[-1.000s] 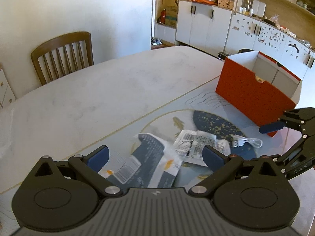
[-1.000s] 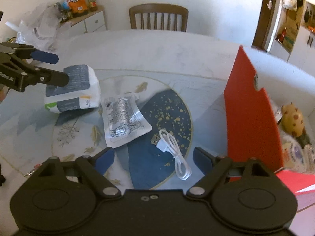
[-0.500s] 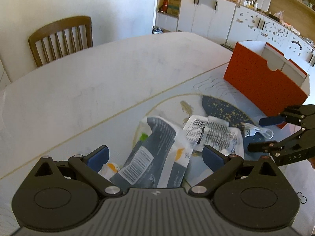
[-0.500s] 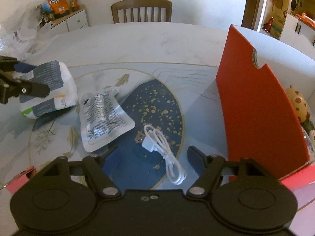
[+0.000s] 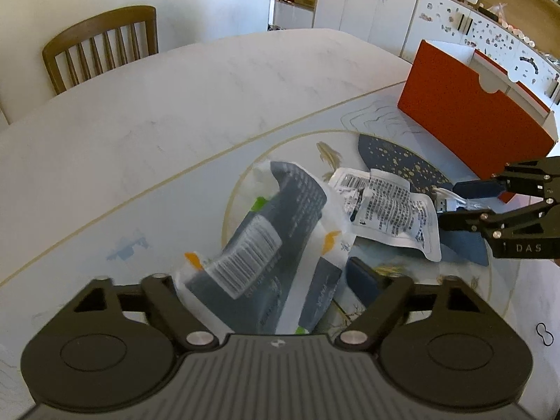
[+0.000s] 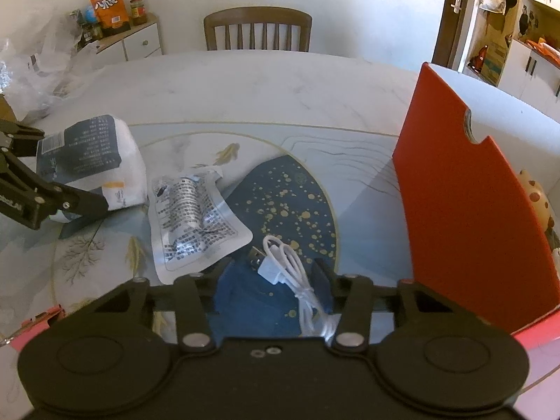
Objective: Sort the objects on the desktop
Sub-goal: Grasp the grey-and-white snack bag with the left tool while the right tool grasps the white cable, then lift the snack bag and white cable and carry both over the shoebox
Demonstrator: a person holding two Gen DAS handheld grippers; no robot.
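Two hand-held grippers work over a round marble-patterned table (image 6: 245,80), each with its jaws closing. The landmark is the tall orange-red cardboard box (image 6: 469,206) standing at one side of the table.

The left gripper (image 5: 266,273), well apart from the box, has a soft white and dark grey plastic package with a barcode label (image 5: 266,241) between its fingers. The package lies tilted, and the pads are near its sides; whether they press on it yet cannot be told.

The right gripper (image 6: 269,280) works just beside the box's orange wall. A coiled white USB cable (image 6: 283,262) lies between its fingers on the dark blue gold-speckled patch of the tabletop pattern (image 6: 290,203). The pads stand on either side of the coil without visibly clamping it.

A flat clear sachet with black print (image 6: 192,224) lies between the package and the cable, farther from the box than the cable and touching neither gripper.

A brown wooden slatted chair (image 6: 257,28) stands at the far edge of the table, well apart from the box.
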